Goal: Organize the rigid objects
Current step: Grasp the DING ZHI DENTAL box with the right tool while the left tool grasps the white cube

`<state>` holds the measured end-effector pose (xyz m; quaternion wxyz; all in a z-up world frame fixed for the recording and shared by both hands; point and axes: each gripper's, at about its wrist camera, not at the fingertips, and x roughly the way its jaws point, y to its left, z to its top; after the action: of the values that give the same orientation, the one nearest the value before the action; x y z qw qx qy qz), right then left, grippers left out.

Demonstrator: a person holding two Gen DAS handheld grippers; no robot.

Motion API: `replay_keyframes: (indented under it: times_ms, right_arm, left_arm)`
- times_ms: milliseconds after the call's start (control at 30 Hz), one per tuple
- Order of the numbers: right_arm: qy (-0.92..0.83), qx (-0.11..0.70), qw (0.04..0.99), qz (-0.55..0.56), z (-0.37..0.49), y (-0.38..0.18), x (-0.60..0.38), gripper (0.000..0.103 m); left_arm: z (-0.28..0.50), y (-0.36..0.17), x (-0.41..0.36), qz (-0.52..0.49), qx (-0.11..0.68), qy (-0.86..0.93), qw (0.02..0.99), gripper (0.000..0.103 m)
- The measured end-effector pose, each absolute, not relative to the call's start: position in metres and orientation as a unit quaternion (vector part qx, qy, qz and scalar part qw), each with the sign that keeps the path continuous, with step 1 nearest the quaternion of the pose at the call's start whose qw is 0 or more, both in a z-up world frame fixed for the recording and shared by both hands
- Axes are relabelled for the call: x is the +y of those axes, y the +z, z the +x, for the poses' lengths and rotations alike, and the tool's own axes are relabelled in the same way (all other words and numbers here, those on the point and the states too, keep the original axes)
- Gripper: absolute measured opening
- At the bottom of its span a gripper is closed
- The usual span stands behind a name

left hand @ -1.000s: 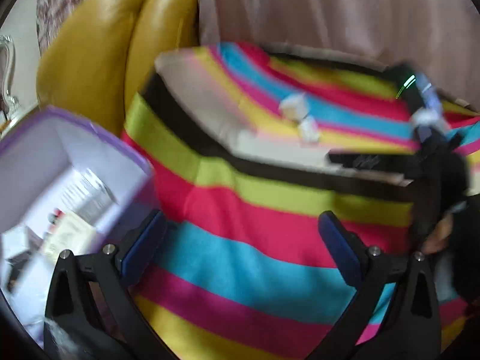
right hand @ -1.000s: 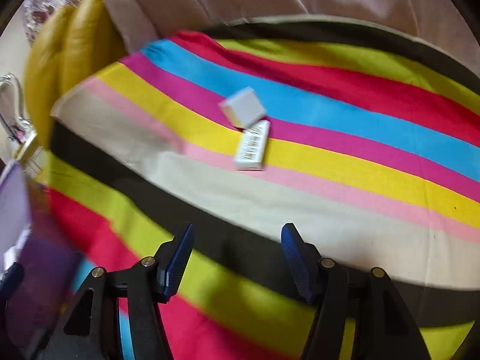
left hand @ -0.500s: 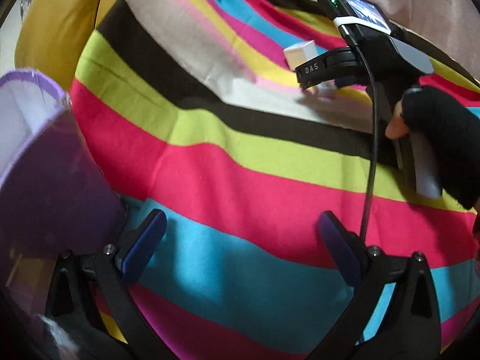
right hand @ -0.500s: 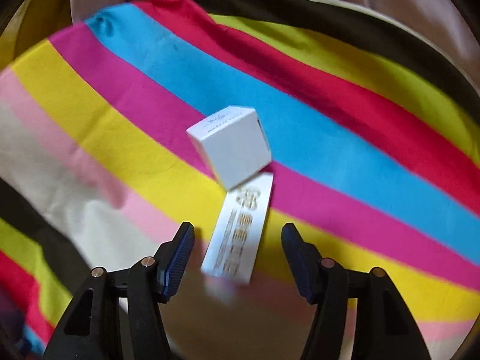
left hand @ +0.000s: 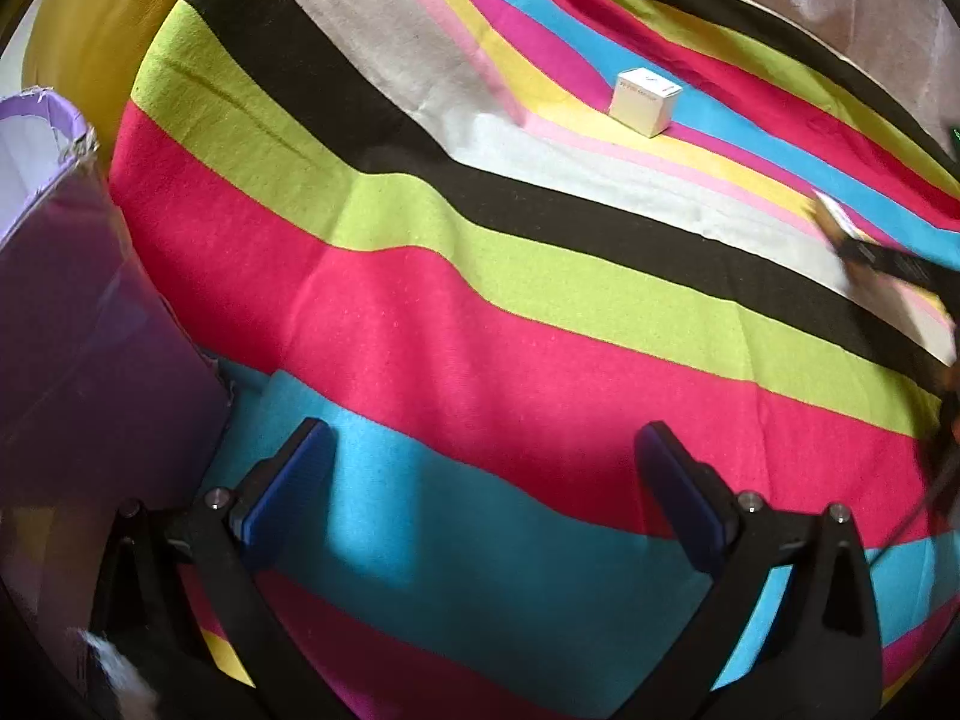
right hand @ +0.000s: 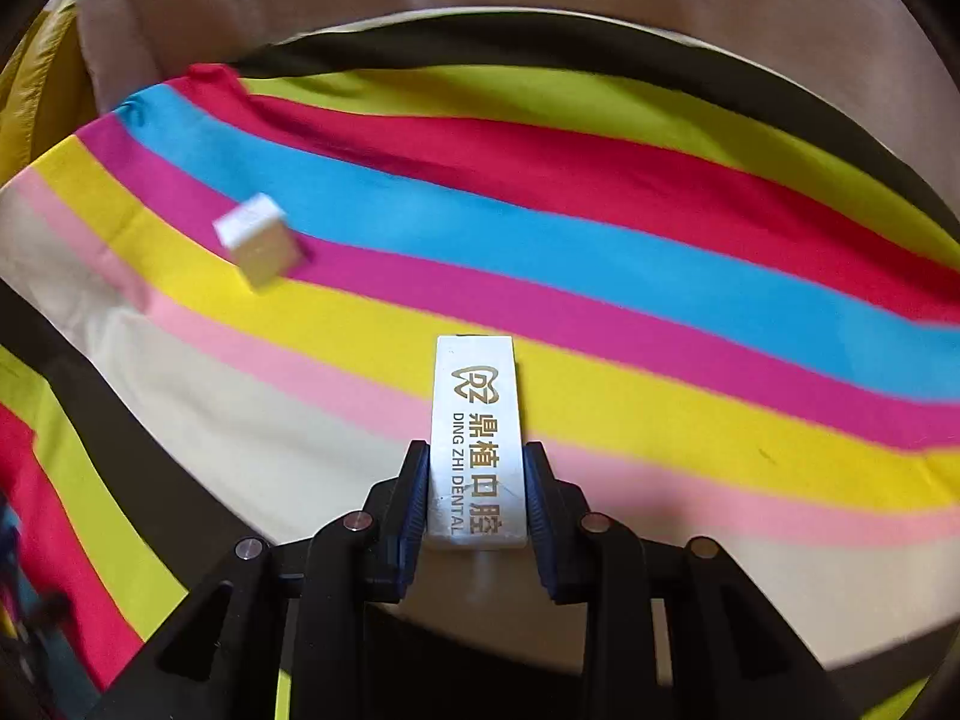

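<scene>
**Right wrist view: one box in the jaws, one left on the cloth**

Right wrist view. The right gripper (right hand: 477, 495) has just been closing, and its blue pads now press both long sides of the flat white box (right hand: 477, 438) printed "DING ZHI DENTAL". The box points straight ahead along the fingers, over the pink and yellow bands of the striped cloth (right hand: 600, 276). Whether it has lifted clear of the cloth I cannot tell.

The small white cube box (left hand: 645, 102) sits alone farther up the cloth, on the yellow-to-magenta stripes, well apart from both tools.

Left wrist view. The left gripper (left hand: 480, 480) hangs over the cyan and red bands with its jaws spread wide, nothing between them. Just to its left stands the purple box (left hand: 90, 330); its inside is not visible from here.

My reading: the purple box looks like the collecting place. One item is grasped but not yet carried over, the cube is untouched. So two drops remain among what shows here.
</scene>
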<state>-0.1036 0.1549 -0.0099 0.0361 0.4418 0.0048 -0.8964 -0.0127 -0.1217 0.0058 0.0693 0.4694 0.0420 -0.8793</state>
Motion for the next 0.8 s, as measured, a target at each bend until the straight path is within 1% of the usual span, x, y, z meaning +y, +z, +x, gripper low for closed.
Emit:
replay_keyframes:
  times_ms: [167,267,367,567,800]
  right_arm:
    - [-0.900,-0.018,0.022,0.434,-0.076,-0.011,0.186,0.032]
    - [-0.901,-0.020,0.019,0.432,-0.071,-0.010,0.186,0.032]
    - [-0.900,0.003,0.008,0.435,-0.082,-0.012,0.180,0.032]
    - [-0.901,0.017,0.000,0.434,-0.081,-0.012,0.183,0.032]
    - [-0.900,0.003,0.006,0.435,-0.085,-0.013,0.186,0.032]
  left_arm:
    - [-0.021,0.016,-0.101,0.470,0.049,-0.880,0.052,0.102]
    - [-0.035,0.018,-0.079,0.466,0.024,-0.884,0.037,0.102]
    - [-0.056,0.019,-0.060,0.454,-0.003,-0.891,0.031,0.102]
    - [-0.128,0.014,-0.048,0.463,0.010,-0.886,0.031,0.102]
    - [-0.208,0.019,-0.040,0.447,-0.024,-0.894,0.035,0.102]
